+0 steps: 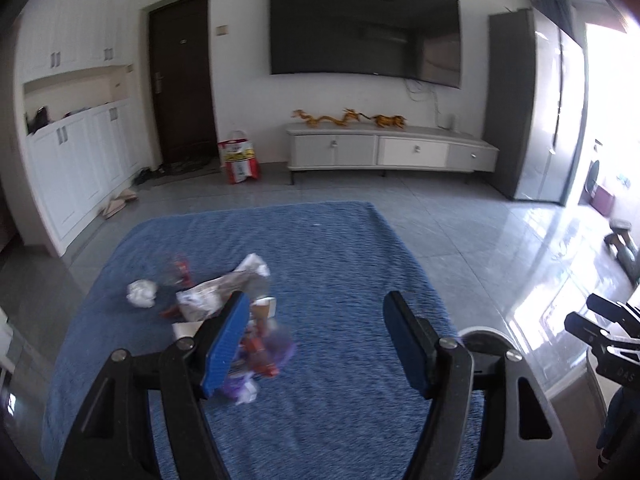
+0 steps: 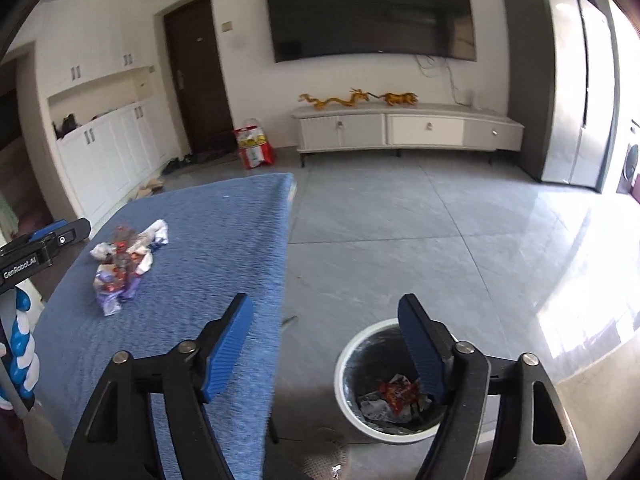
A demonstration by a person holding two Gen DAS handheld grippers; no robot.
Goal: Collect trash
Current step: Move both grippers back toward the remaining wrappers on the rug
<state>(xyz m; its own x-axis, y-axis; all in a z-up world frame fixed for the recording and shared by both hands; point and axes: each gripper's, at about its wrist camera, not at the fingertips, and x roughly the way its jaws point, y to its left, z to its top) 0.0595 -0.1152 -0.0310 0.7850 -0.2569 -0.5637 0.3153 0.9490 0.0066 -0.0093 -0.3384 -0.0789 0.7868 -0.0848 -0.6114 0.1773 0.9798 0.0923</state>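
A heap of trash (image 1: 224, 300) lies on a table covered with a blue cloth (image 1: 340, 272): crumpled white paper (image 1: 141, 293), silvery and purple wrappers, red scraps. My left gripper (image 1: 316, 340) is open and empty just above the cloth, its left finger over the heap's near edge. In the right wrist view the heap (image 2: 124, 260) sits on the cloth's left part. My right gripper (image 2: 326, 346) is open and empty, held above the table's right edge and a white-rimmed bin (image 2: 384, 384) on the floor. The bin holds a red wrapper (image 2: 398, 394) and crumpled paper.
The bin's rim (image 1: 480, 334) shows right of the table in the left wrist view, with the right gripper (image 1: 608, 340) beyond it. Grey tiled floor (image 2: 420, 232) stretches to a TV cabinet (image 2: 408, 128), a red and white bag (image 2: 254, 144) and a dark door.
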